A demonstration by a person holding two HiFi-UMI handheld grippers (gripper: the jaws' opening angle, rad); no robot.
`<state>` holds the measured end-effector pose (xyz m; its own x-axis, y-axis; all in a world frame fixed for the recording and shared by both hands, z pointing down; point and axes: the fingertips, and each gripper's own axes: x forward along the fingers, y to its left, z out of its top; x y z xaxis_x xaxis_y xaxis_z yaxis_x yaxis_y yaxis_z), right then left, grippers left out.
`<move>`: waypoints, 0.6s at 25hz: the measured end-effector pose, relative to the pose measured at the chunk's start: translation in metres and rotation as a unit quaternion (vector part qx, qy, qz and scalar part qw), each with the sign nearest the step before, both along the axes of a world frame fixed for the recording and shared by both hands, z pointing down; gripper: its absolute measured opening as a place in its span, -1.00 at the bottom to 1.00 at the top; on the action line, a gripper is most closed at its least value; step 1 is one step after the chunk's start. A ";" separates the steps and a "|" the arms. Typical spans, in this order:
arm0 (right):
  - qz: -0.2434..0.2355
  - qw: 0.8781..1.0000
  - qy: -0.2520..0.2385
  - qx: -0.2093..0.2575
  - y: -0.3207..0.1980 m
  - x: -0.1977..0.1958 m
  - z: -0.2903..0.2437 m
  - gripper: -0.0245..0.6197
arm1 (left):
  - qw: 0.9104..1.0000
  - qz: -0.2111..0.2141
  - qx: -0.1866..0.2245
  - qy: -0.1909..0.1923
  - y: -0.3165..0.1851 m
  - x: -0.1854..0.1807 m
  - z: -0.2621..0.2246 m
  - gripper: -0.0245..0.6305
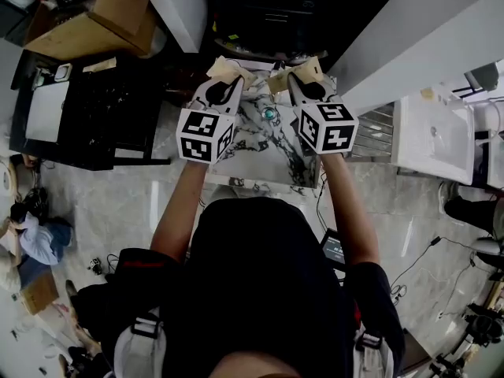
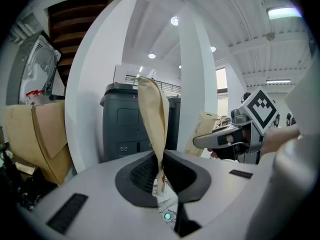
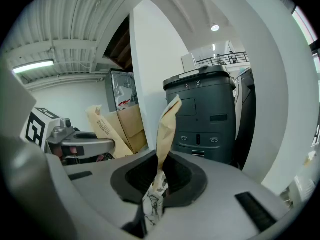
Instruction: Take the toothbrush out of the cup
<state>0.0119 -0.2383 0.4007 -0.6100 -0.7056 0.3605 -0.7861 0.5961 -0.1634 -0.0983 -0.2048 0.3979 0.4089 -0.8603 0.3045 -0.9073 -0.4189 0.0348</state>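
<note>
Holding both grippers level, side by side, over a white marble-patterned table (image 1: pixel 272 168). Left gripper (image 2: pixel 152 91): tan padded jaws pressed together, nothing between them. Right gripper (image 3: pixel 171 109): tan padded jaws likewise together and empty. A small round teal cup (image 1: pixel 269 114) sits on the table below, between the two grippers and behind their jaw tips, touching neither. The toothbrush is too small to make out from here.

We note a teal thing (image 1: pixel 269 114) on the marble table (image 1: pixel 272 164), too small to name. The table's far corners lie under the left gripper (image 1: pixel 226 71) and right gripper (image 1: pixel 302 71).
</note>
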 end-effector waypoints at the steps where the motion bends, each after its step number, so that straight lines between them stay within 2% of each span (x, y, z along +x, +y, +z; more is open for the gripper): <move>1: -0.003 1.000 -0.001 0.001 0.002 0.002 -0.001 -0.76 | 1.000 -0.001 0.003 0.001 0.002 0.003 -0.002 -0.81; 15: -0.046 0.999 -0.017 0.019 0.018 0.042 -0.011 -0.76 | 0.999 -0.035 0.024 0.000 0.026 0.053 -0.018 -0.81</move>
<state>0.0542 -0.2204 0.3898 -0.6835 -0.6593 0.3134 -0.7228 0.6711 -0.1646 -0.0448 -0.1787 0.3802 0.3473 -0.9005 0.2618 -0.9344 -0.3558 0.0157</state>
